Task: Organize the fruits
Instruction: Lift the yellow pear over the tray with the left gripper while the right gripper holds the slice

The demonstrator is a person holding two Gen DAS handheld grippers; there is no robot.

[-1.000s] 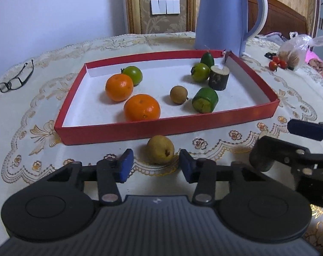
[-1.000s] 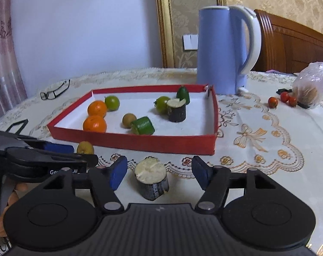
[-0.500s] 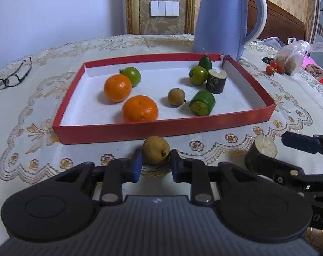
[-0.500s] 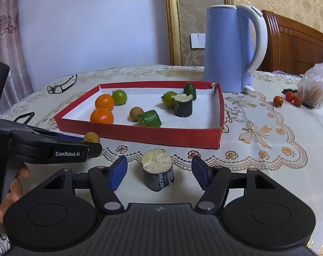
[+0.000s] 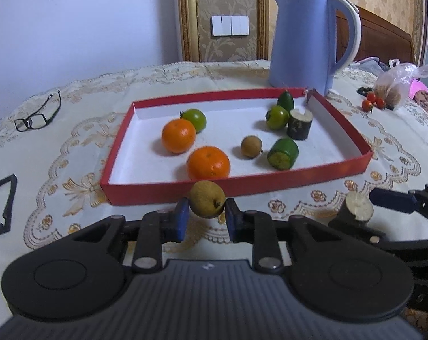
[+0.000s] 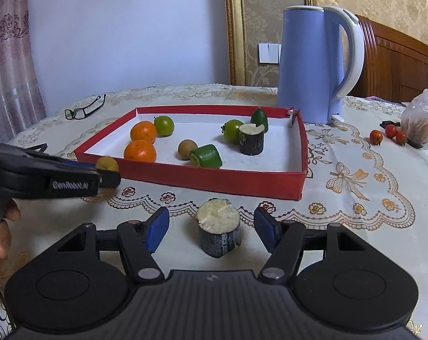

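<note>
The left gripper clamps the small yellow-brown fruit between its 2 pads, just short of the red tray. The right gripper stands open; the dark cut stump sits upright between its fingers, untouched.

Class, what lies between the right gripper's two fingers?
A dark-skinned cut stump with a pale top stands between them, untouched, in the right wrist view; the right gripper is open.
</note>
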